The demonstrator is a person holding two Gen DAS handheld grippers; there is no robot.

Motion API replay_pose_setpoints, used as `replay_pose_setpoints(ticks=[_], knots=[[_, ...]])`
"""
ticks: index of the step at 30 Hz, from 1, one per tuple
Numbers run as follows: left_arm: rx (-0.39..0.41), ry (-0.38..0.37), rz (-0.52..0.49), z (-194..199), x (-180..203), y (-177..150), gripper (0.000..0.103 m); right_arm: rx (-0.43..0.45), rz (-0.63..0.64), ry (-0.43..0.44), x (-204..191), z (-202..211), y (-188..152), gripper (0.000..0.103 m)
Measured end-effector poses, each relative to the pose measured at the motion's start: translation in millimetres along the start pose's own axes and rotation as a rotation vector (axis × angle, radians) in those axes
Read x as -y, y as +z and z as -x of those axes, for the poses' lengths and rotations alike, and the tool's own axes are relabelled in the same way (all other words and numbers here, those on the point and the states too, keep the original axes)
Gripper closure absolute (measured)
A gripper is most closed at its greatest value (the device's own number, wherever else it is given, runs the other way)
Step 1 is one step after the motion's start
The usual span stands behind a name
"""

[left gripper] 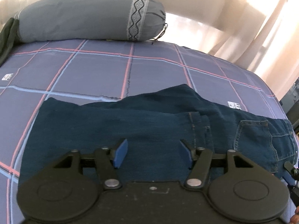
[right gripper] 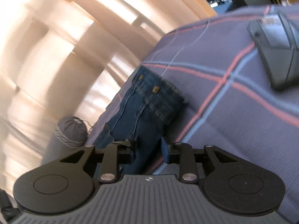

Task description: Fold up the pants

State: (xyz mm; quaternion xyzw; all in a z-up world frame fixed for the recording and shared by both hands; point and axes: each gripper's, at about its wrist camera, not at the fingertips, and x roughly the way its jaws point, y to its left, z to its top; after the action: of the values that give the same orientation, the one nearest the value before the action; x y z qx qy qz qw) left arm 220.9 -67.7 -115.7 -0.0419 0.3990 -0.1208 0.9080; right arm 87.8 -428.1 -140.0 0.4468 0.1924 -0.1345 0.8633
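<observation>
**Jeans lying folded on the bed, right jaws around the waistband end**

The left gripper (left gripper: 152, 154) is hovering over the dark blue jeans (left gripper: 130, 123), its jaws standing wide apart with only flat denim showing beneath them and nothing pressed between the blue pads (left gripper: 121, 154). The jeans are lying across the checked bed sheet (left gripper: 104, 69), stretching out to both sides of those jaws, the back pocket off to their right. Beyond the jaws a grey bolster pillow (left gripper: 84, 18) is resting at the far edge of the bed.

The right gripper (right gripper: 149, 150) is sitting at the waistband end of the jeans (right gripper: 147, 108), where the cloth is hanging over the bed's edge. Denim is running between its half-closed jaws; the left finger is buried in the folds, so whether the pads are actually pinching the cloth cannot be told. To the right of these jaws a dark object (right gripper: 276, 52) is lying on the sheet, blurred and cut off by the frame.
</observation>
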Motion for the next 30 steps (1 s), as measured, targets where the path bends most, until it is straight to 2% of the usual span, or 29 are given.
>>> replay_pose_setpoints(ticks=[3,4,5,6,7,11,14,16,18,22,25,30], knots=[[-0.001,-0.009,0.009,2,2,1,0.000,0.088,0.080,-0.094,-6,19,6,0.050],[-0.004,-0.015,0.014,2,4,2,0.000,0.128,0.103,-0.128,-7,26,8,0.046],[-0.008,-0.023,0.016,1,6,3,0.000,0.162,0.116,-0.126,-6,30,11,0.042],[-0.010,-0.030,0.011,0,9,4,0.000,0.171,0.141,-0.113,-6,28,18,0.026],[-0.010,-0.031,-0.001,0,13,5,0.000,0.155,0.160,-0.107,-5,22,25,0.000],[0.000,-0.025,-0.024,1,23,5,0.000,0.012,0.176,-0.055,11,-14,52,0.000],[-0.008,-0.032,-0.017,-1,27,4,0.000,-0.068,0.180,0.033,21,-30,65,0.002],[-0.014,-0.027,-0.031,-5,36,6,0.000,-0.155,0.138,0.110,29,-43,75,0.018],[-0.014,-0.029,-0.048,-10,47,7,0.000,-0.208,0.149,0.146,30,-51,81,0.025],[-0.018,-0.027,-0.061,-21,61,9,0.000,-0.307,0.134,0.203,34,-51,88,0.028],[-0.031,-0.016,-0.071,-31,66,10,0.000,-0.323,0.163,0.239,37,-45,85,0.035],[-0.035,0.021,-0.084,-48,71,9,0.000,-0.287,0.169,0.212,29,-58,83,0.043]])
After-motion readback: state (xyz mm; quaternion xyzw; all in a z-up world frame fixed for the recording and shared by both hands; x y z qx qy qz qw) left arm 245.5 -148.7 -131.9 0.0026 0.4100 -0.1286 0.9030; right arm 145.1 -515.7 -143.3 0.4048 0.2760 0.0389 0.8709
